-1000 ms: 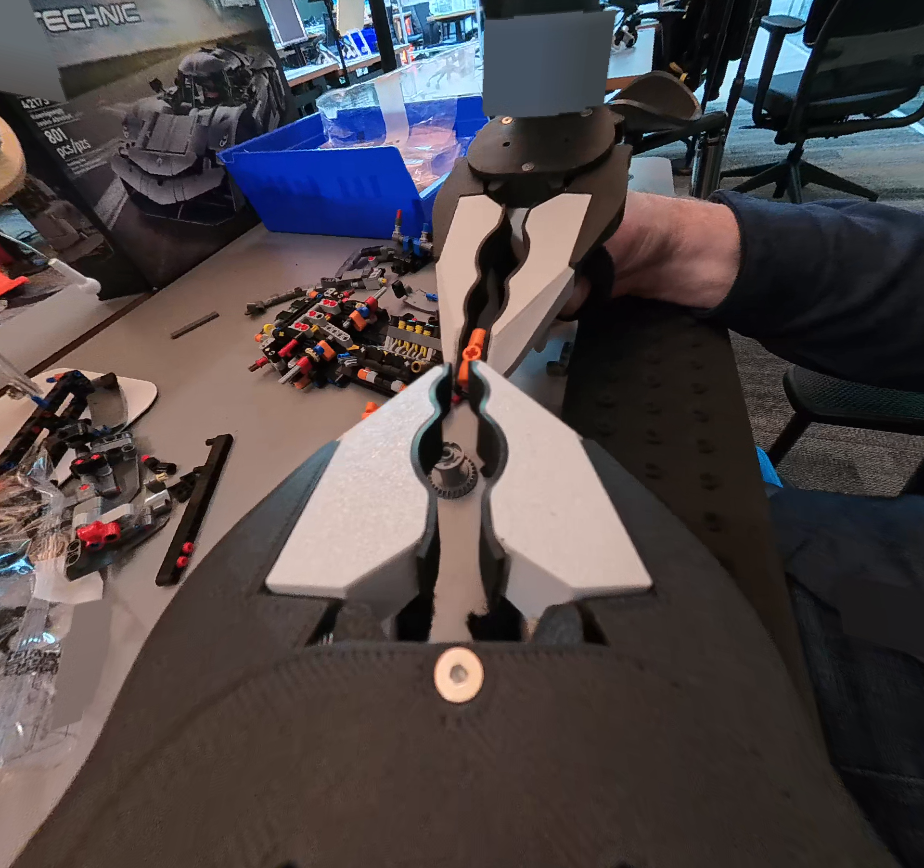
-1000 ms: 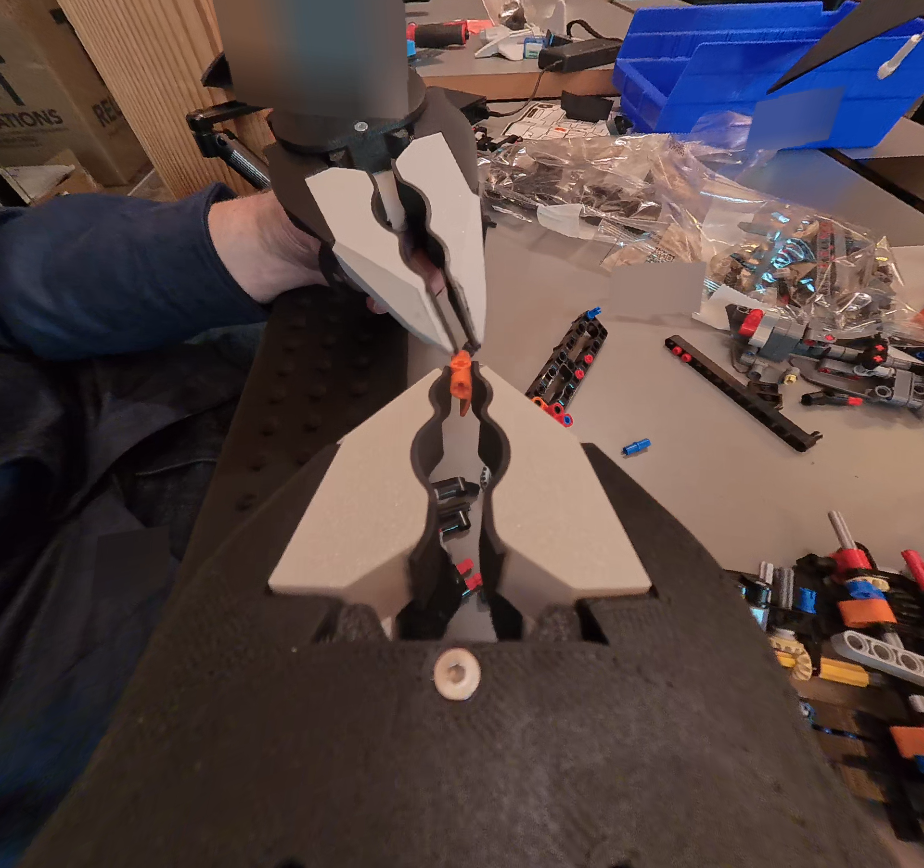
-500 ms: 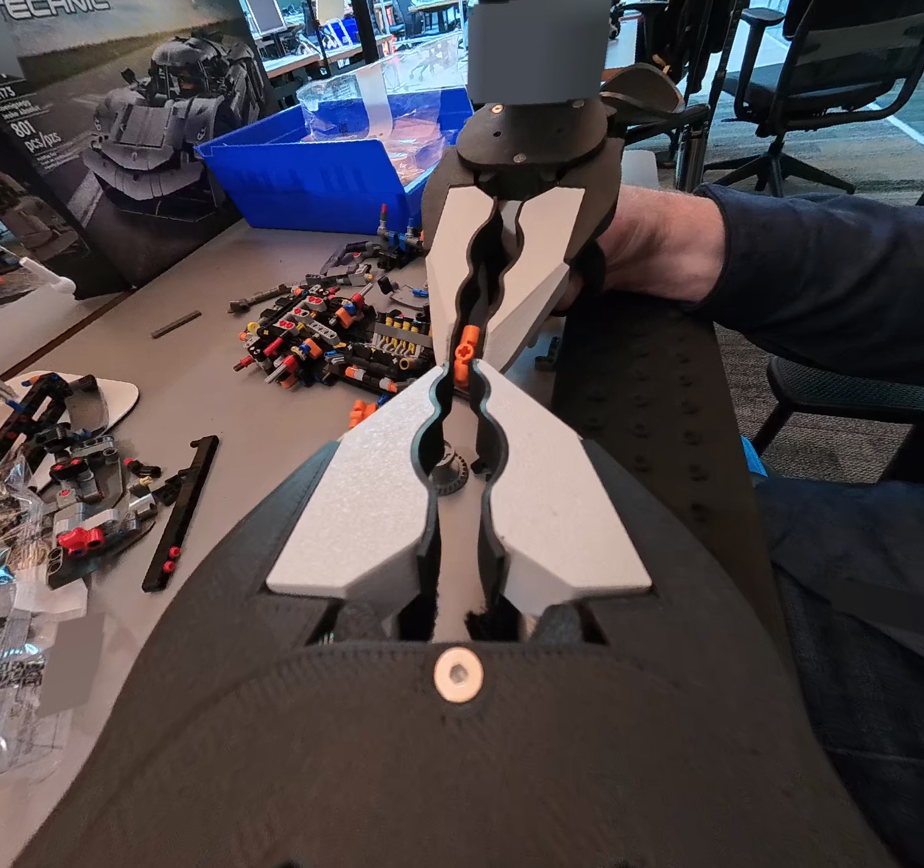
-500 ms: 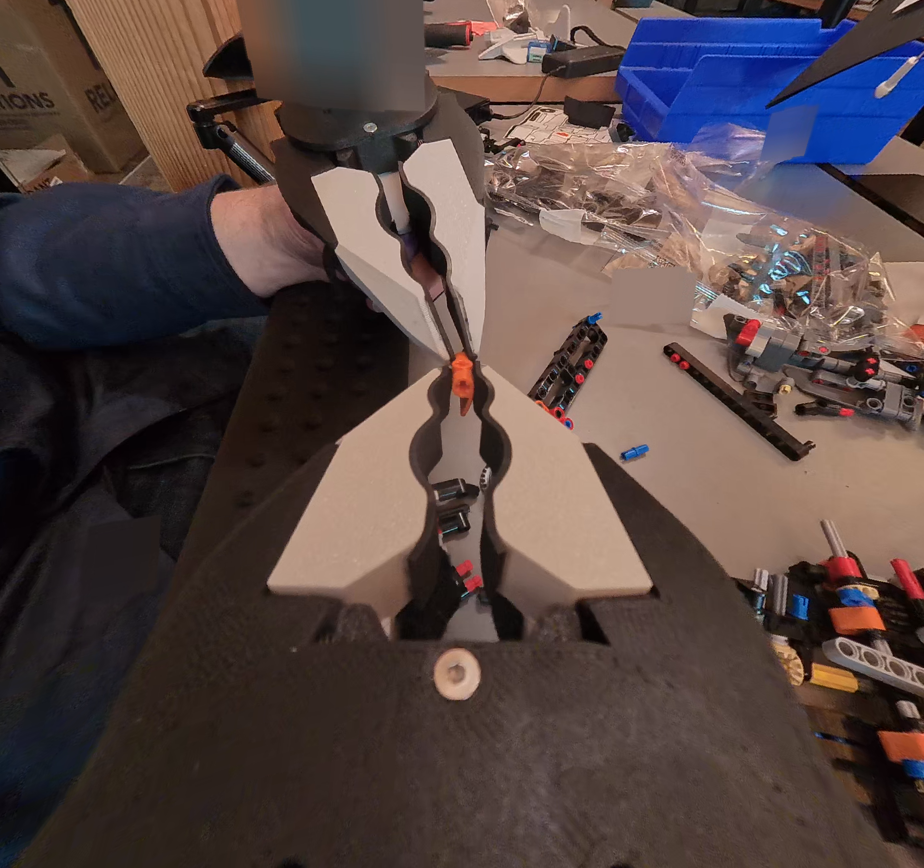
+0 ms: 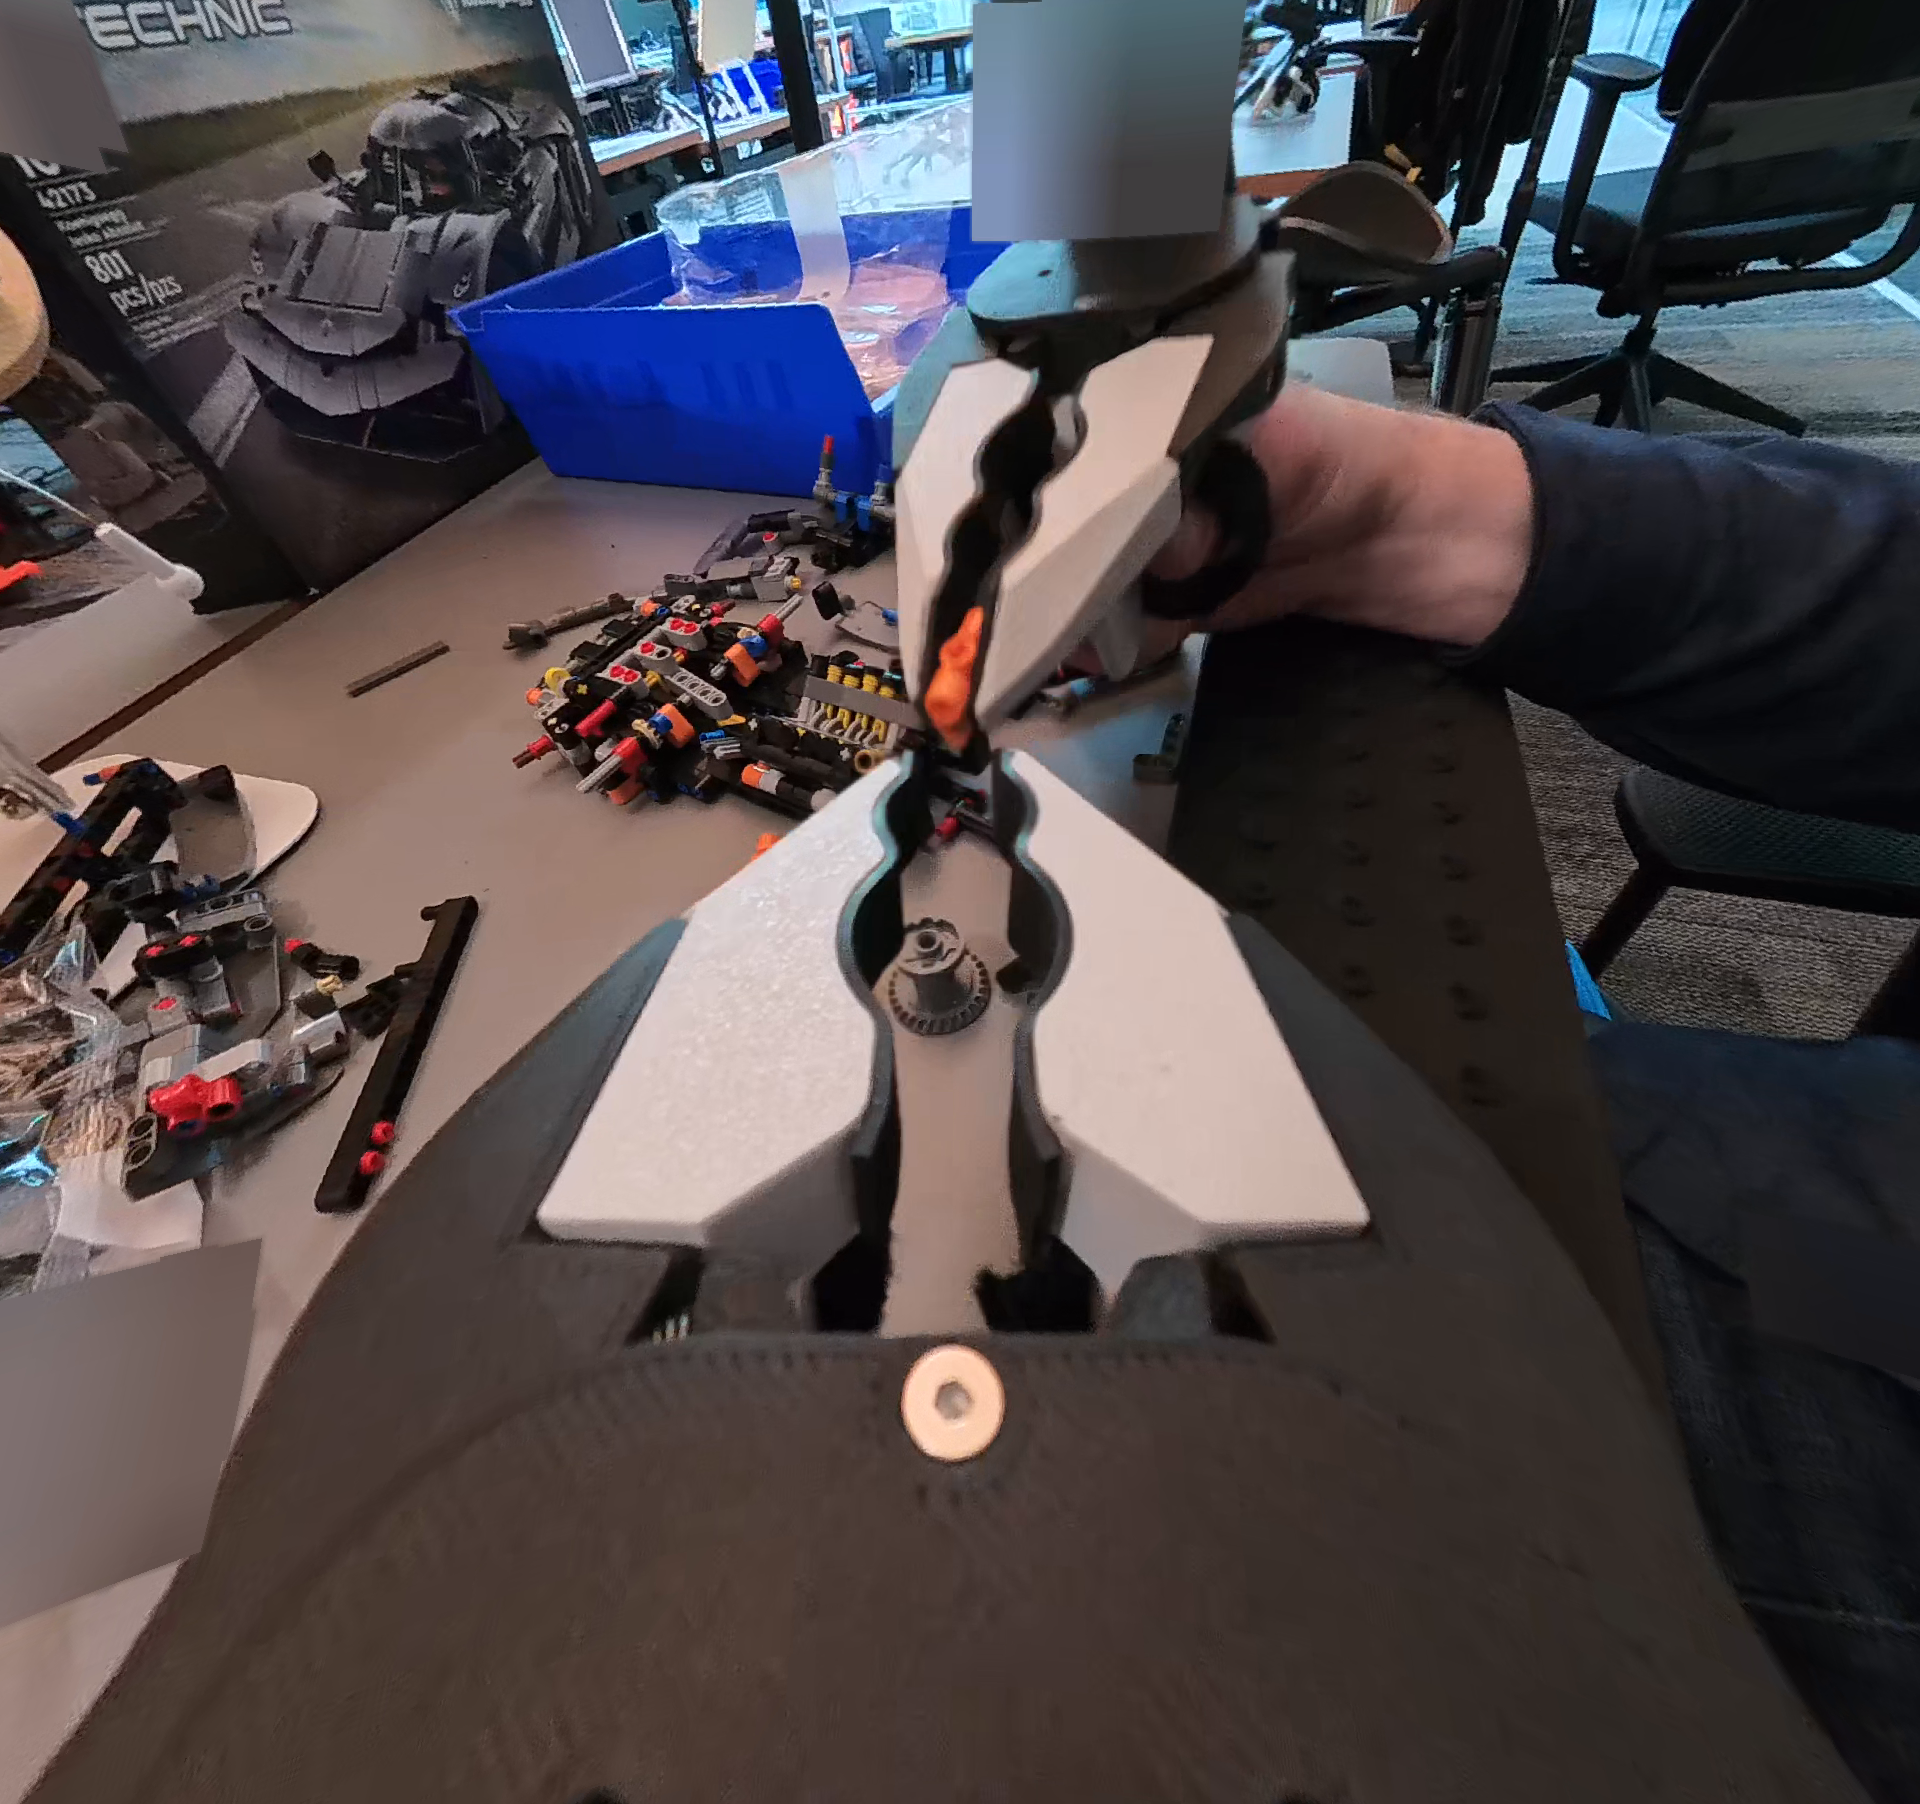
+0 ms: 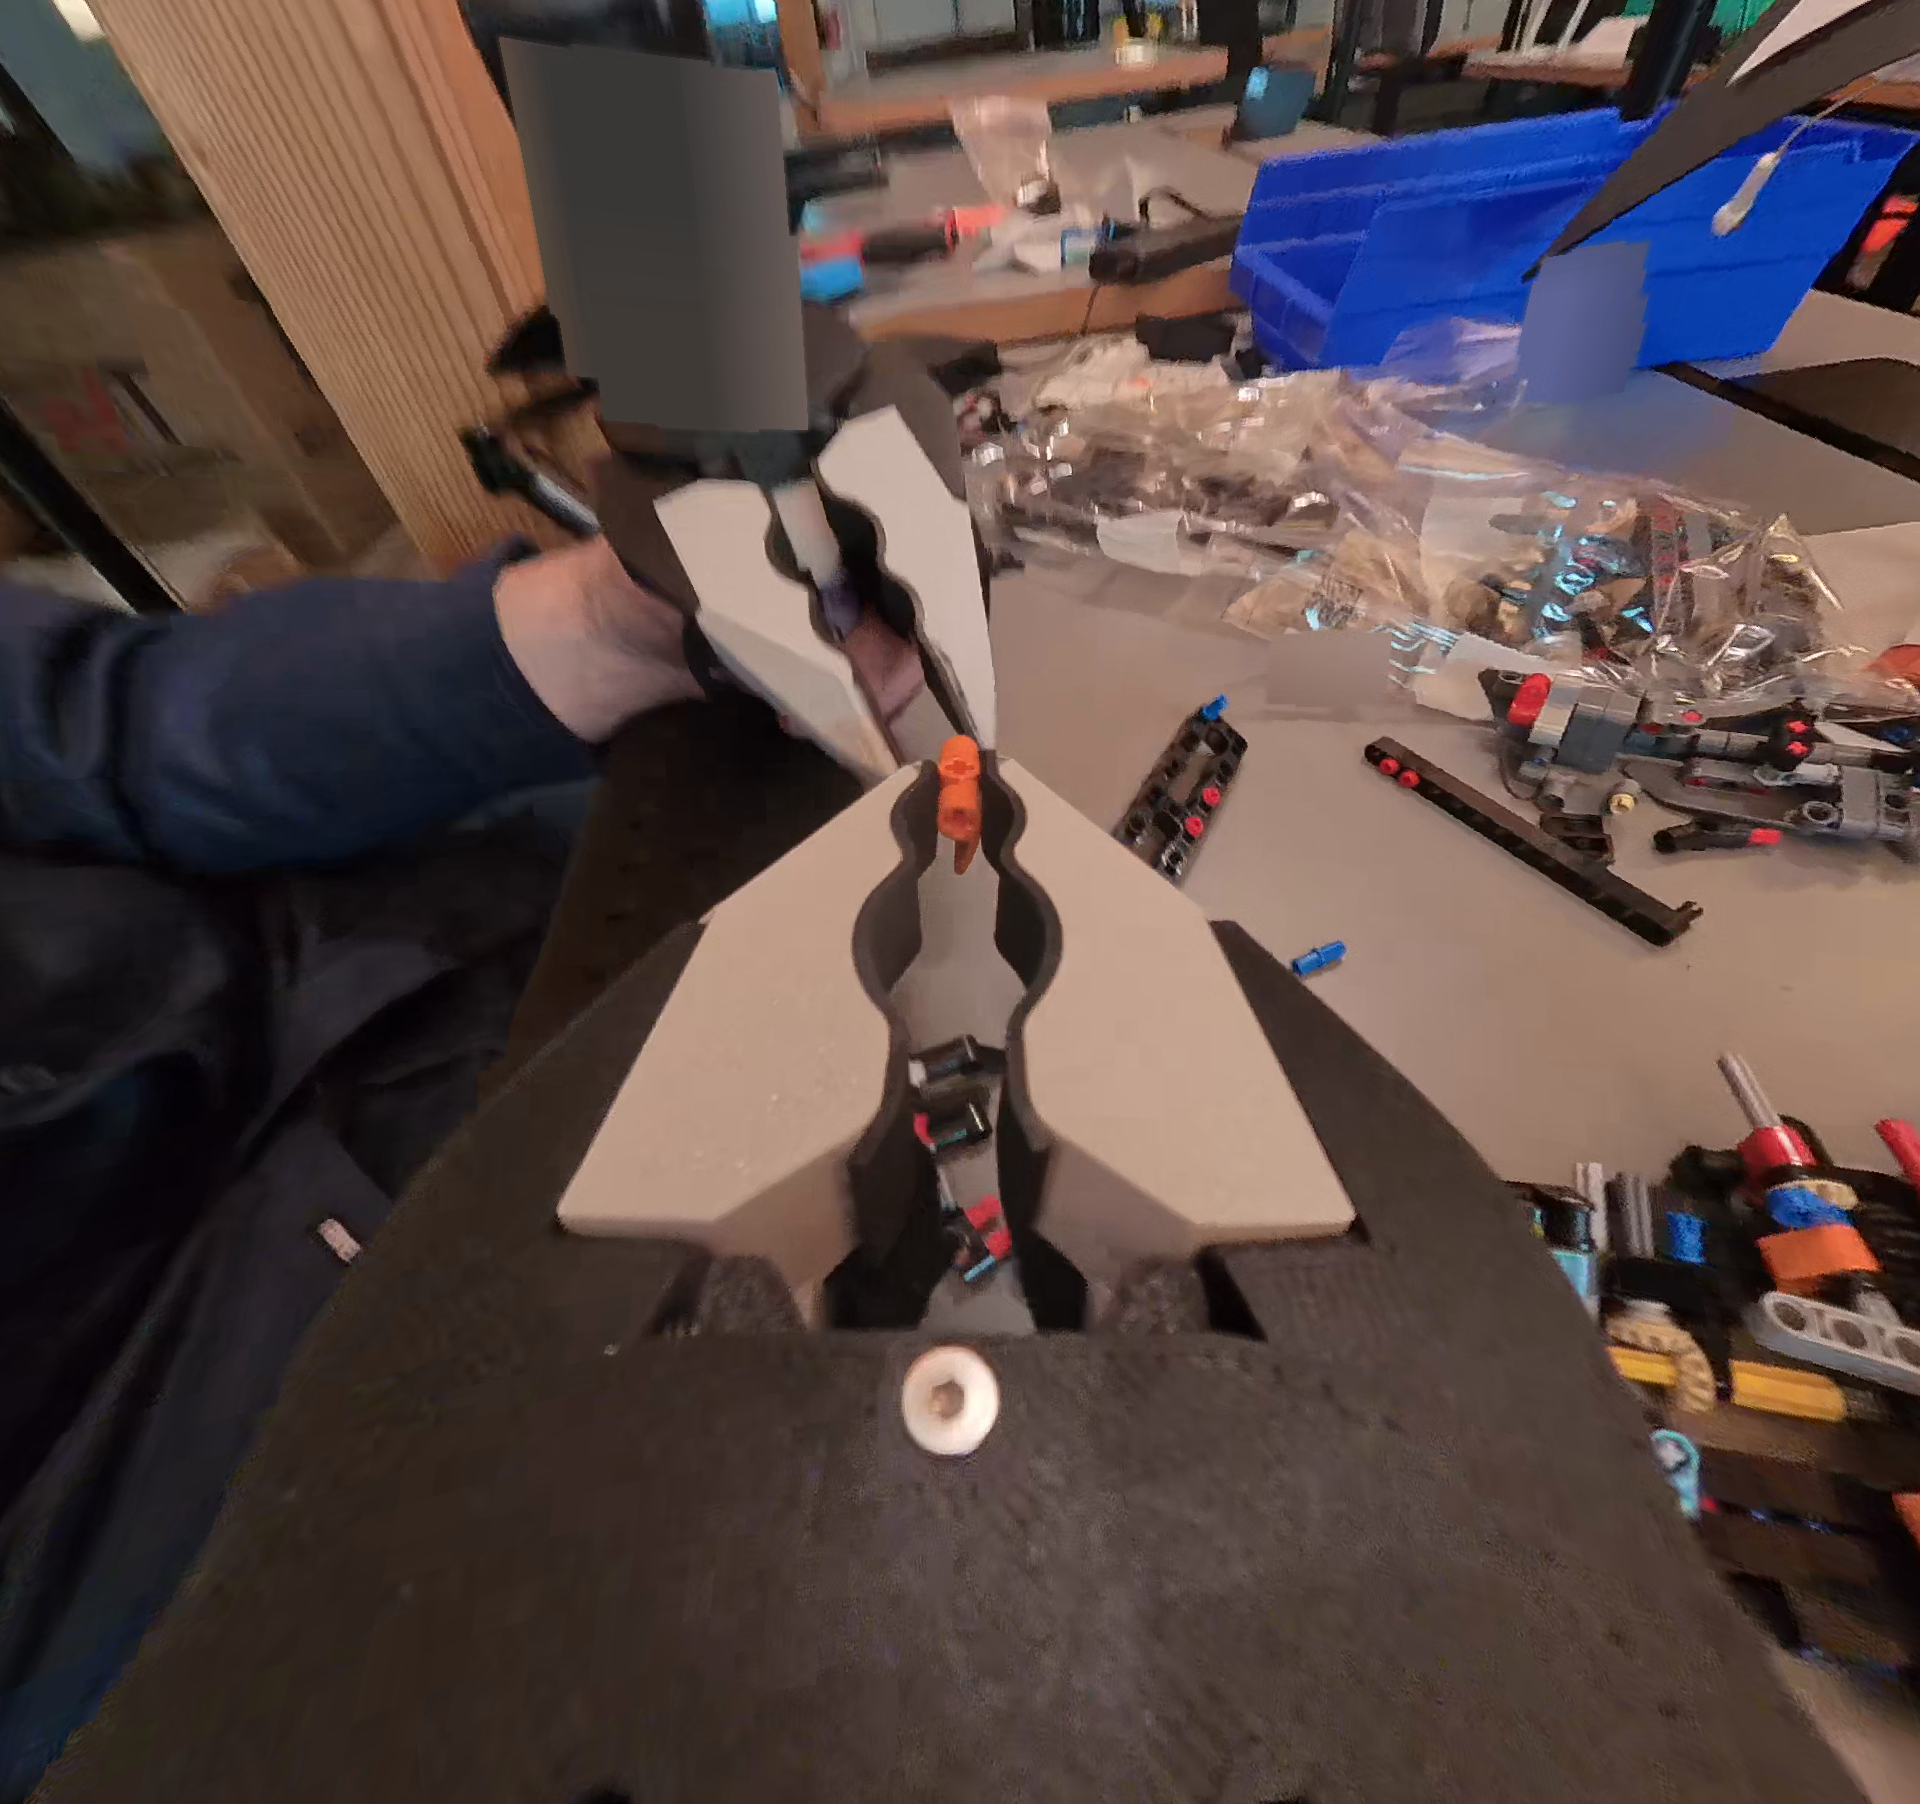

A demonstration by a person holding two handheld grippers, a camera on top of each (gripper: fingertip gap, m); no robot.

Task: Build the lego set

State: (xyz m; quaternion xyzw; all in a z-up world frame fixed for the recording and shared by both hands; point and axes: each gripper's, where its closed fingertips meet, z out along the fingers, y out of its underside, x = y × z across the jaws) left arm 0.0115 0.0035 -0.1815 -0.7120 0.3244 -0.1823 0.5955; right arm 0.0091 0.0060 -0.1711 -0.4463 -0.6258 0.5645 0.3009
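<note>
A small orange Lego connector point(image 6: 958, 798) is pinched in the tips of my right gripper point(image 6: 961, 778), held above the table's front edge. It also shows in the left wrist view point(image 5: 954, 679), in the right gripper point(image 5: 951, 705) opposite. My left gripper point(image 5: 951, 772) is tip to tip with the right one, just below the connector. Its jaws stand a little apart and hold nothing. In the right wrist view, the left gripper point(image 6: 935, 746) sits just beyond the connector. A dark grey gear point(image 5: 930, 985) lies on the table, seen between the left fingers.
A pile of loose pieces point(image 5: 707, 705) lies ahead of a blue bin point(image 5: 665, 393) and the set's box point(image 5: 291, 227). A partial assembly point(image 5: 197, 1027), a long black beam point(image 6: 1527, 840), a black frame point(image 6: 1184, 798), a blue pin point(image 6: 1317, 956) and plastic bags point(image 6: 1351, 528) are spread around. A black perforated mat point(image 5: 1351, 871) lies under the right hand. Only a small space, under 4 cm, lies between the two pairs of fingers. My left gripper's tips are some 8 centimetres from the dark grey gear point(image 5: 930, 985).
Both grippers were shut on the orange connector, tip to tip. My left gripper has now opened and let go. The connector stays in the right gripper.
</note>
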